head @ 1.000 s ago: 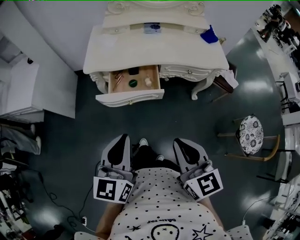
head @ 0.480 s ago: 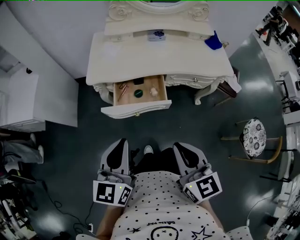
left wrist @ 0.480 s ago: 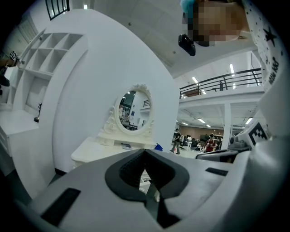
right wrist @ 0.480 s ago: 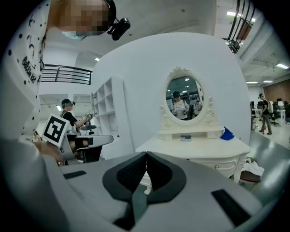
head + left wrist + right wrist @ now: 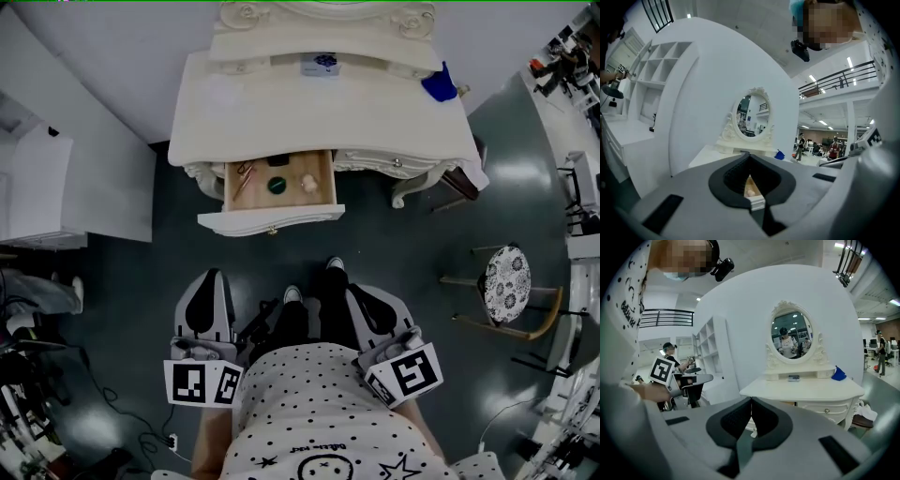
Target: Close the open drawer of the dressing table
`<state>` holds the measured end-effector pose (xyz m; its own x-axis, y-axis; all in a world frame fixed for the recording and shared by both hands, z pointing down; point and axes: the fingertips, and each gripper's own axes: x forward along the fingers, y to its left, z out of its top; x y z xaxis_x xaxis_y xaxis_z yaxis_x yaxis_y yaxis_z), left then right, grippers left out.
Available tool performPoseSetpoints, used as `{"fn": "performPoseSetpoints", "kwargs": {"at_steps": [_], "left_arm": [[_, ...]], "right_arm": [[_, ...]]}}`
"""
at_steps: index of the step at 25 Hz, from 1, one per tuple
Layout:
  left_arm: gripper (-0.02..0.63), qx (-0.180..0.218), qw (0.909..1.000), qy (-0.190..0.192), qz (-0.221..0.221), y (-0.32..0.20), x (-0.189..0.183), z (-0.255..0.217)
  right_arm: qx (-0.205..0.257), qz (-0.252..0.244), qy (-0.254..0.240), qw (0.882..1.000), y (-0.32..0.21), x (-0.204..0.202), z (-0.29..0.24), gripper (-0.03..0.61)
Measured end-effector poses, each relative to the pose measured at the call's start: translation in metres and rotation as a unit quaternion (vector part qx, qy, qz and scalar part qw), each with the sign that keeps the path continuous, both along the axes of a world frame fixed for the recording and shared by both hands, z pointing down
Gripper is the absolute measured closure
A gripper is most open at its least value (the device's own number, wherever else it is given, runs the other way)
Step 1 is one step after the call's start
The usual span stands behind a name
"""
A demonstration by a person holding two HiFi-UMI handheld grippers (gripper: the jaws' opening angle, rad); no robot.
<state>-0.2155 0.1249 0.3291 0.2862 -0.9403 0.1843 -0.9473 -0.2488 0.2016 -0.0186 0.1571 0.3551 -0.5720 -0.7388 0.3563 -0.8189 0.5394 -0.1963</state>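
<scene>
The white dressing table (image 5: 319, 108) stands ahead of me, its left drawer (image 5: 234, 192) pulled out. Inside lie a green round item (image 5: 277, 186), a pale item (image 5: 308, 184) and some thin tools. The drawer front (image 5: 272, 221) faces me. My left gripper (image 5: 206, 277) and right gripper (image 5: 360, 292) are held low by my body, both shut and empty, well short of the drawer. In the left gripper view the shut left gripper (image 5: 750, 157) frames the drawer (image 5: 751, 190). The right gripper view shows the shut right gripper (image 5: 751, 402) before the table (image 5: 806, 389) and its oval mirror (image 5: 791, 336).
A stool with a patterned seat (image 5: 503, 272) stands to the right of the table. A white cabinet (image 5: 47, 187) is at the left, with cables (image 5: 122, 412) on the floor below it. A blue item (image 5: 439, 86) and a small box (image 5: 323, 64) lie on the tabletop.
I have stepped closer to the dressing table, one foot now forward. Both grippers came along, the left one drifting leftward in the head view. The drawer stays open.
</scene>
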Motion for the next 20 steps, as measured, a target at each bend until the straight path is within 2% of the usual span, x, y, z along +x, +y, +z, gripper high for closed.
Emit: {"fn": "performPoseSetpoints", "kwargs": {"at_steps": [12, 20], "left_arm": [[0.601, 0.002, 0.9926, -0.056, -0.108, -0.055, 0.008, -0.01], [0.601, 0.001, 0.9898, -0.061, -0.128, -0.081, 0.055, -0.005]], "right_arm": [[-0.004, -0.044, -0.023, 0.999, -0.084, 0.061, 0.004, 0.569], [0.003, -0.05, -0.027, 0.998, -0.124, 0.119, 0.006, 0.569]]}}
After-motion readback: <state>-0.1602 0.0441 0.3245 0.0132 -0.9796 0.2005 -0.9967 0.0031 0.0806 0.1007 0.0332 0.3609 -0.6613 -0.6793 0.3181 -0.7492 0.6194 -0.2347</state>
